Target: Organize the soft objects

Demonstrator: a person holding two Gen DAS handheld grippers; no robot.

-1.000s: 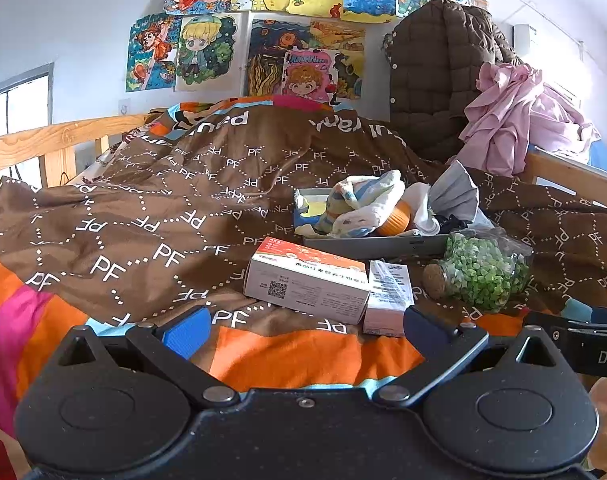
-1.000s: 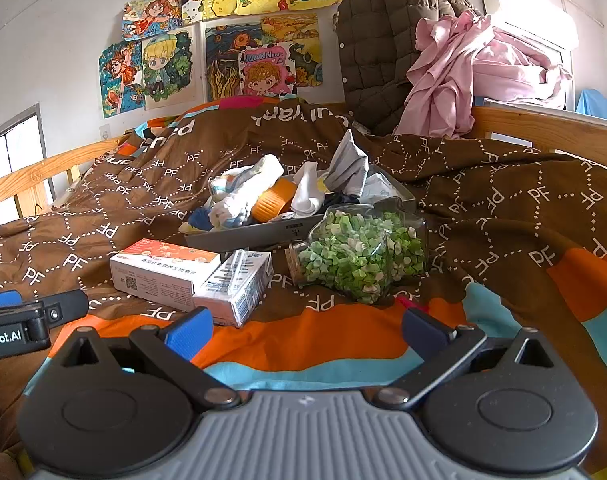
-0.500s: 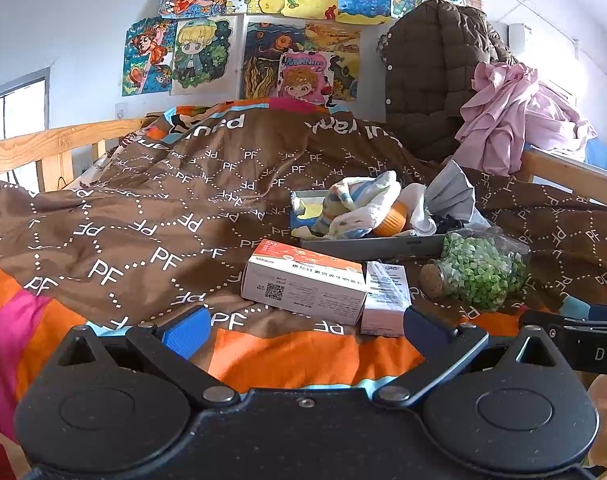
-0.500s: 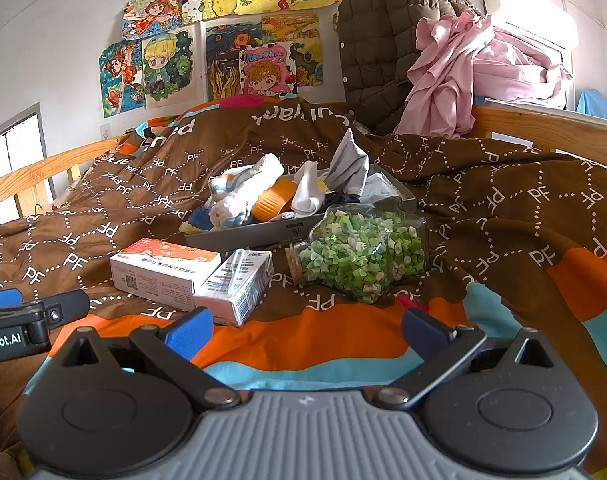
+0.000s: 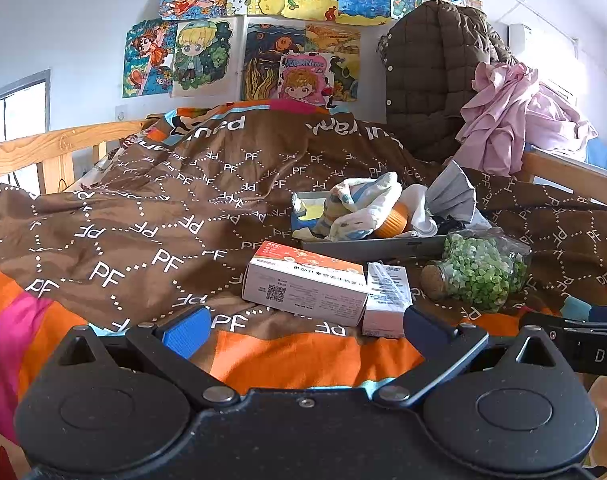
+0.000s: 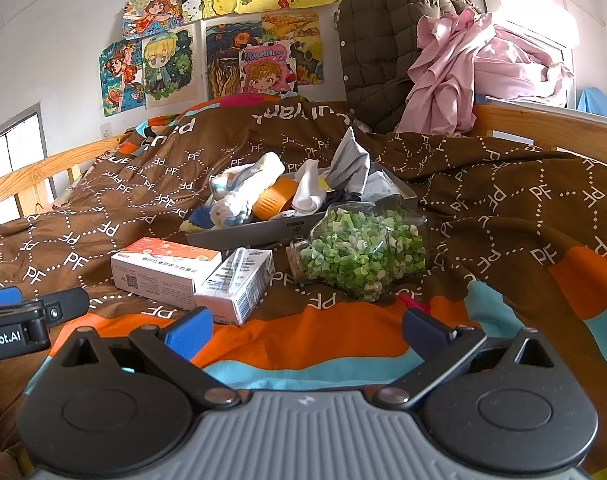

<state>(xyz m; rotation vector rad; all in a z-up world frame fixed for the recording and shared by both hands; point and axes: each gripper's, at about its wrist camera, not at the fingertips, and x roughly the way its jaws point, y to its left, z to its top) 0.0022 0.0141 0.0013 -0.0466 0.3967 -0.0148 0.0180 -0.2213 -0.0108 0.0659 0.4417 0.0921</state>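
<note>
Socks and small cloths [image 5: 367, 210] lie heaped in the shallow grey tray [image 6: 239, 234] on the brown bed cover, while I hold my left gripper [image 5: 303, 330] and right gripper [image 6: 305, 332] wide and empty near it.

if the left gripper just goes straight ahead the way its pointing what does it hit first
Most likely the white cardboard box with the orange top, lying on the brown quilt ahead of the open left gripper; depth is uncertain.

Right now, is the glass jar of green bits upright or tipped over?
Tipped over. The glass jar lies on its side on the brown bedspread, cork stopper pointing sideways toward the small white box.
</note>
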